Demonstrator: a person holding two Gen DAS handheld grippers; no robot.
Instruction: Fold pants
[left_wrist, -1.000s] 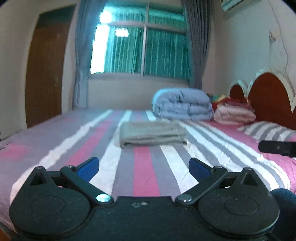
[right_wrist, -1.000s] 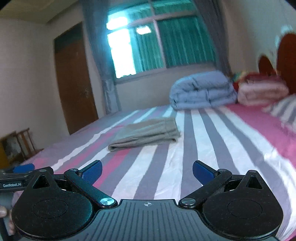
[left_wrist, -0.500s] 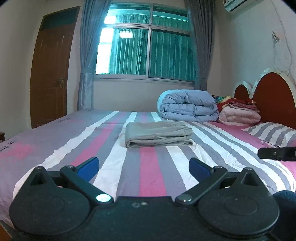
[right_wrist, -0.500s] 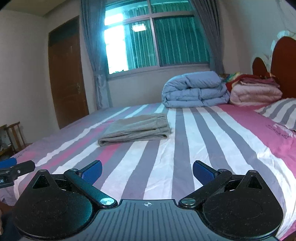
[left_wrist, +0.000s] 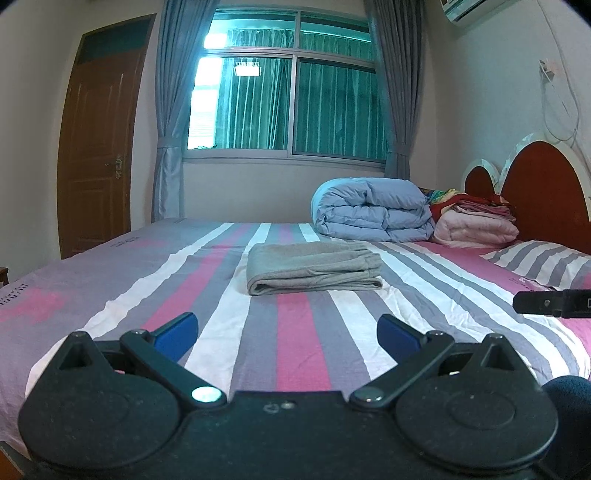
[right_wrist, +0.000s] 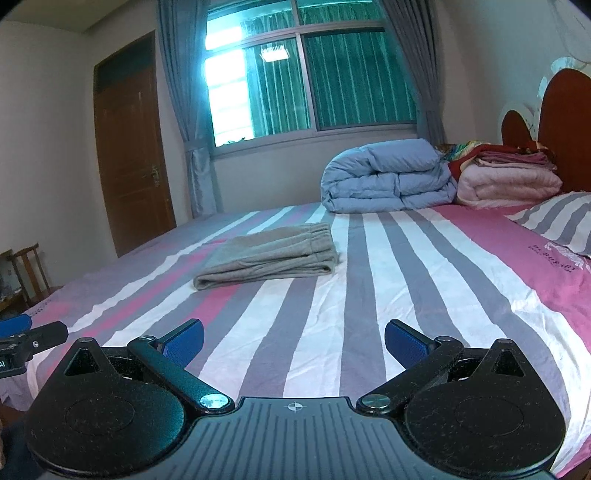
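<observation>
Grey pants (left_wrist: 314, 267) lie folded into a flat rectangle on the striped bed (left_wrist: 147, 288), ahead of both grippers; in the right wrist view the pants (right_wrist: 269, 254) sit ahead and to the left. My left gripper (left_wrist: 287, 330) is open near the bed's front edge, well short of the pants, with nothing between its blue pads. My right gripper (right_wrist: 293, 339) is open too and holds nothing. A finger of the right gripper shows at the right edge of the left wrist view, and part of the left gripper at the left edge of the right wrist view.
A rolled blue duvet (left_wrist: 373, 210) and a pink folded blanket stack (left_wrist: 476, 225) lie at the back right by the red headboard (left_wrist: 543, 184). A striped pillow (left_wrist: 543, 262) lies on the right. A brown door (left_wrist: 96, 133) and a window (left_wrist: 288, 103) are behind; a wooden chair (right_wrist: 27, 269) stands left.
Both grippers have drawn back and risen slightly from the bed, so the views tilt up. The pants have stayed in place, and both grippers stay open.
</observation>
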